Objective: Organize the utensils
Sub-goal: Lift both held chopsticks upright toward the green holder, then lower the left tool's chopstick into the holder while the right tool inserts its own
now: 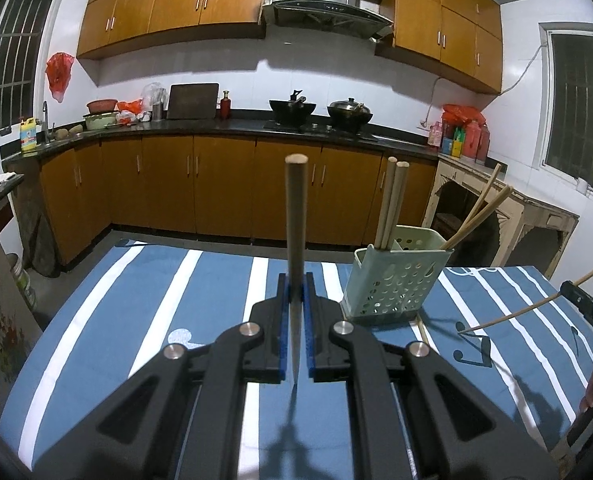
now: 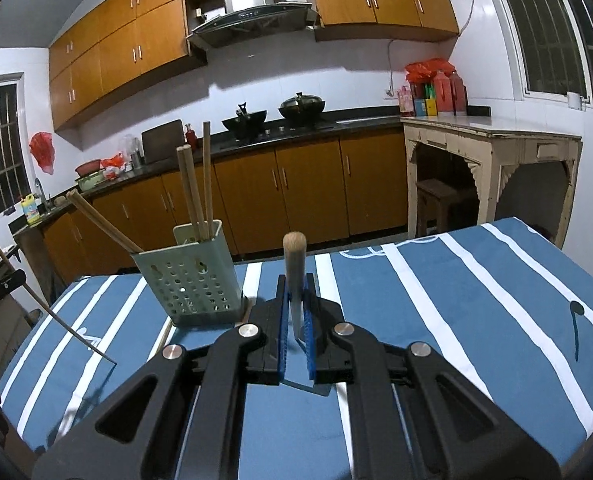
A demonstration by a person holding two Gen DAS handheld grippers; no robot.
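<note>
**Ann:** While both hands hovered over the striped blue table [image 1: 144, 280], the left claw [image 1: 295, 292] was pinched tight on a single chopstick [image 1: 295, 216], which stood nearly upright between the blue pads.

**Bo:** And the right claw [image 2: 296, 292]?

**Ann:** Same story: clamped on its own chopstick [image 2: 294, 260], rounded end up, thin tip poking down past the pads. In the left view that stick [image 1: 528, 304] slanted in from the right edge.

**Bo:** Where was the holder?

**Ann:** The pale green perforated holder [image 1: 392, 280] stood on the table just right of the left claw, and just left of the right claw in the other view [image 2: 188, 280]. Two sticks [image 1: 390, 204] stood upright in its back compartment, and two more [image 1: 480, 212] leaned out to the right.

**Bo:** Anything lying loose?

**Ann:** One more stick [image 1: 422, 330] lay on the cloth, touching the holder's base.
</note>
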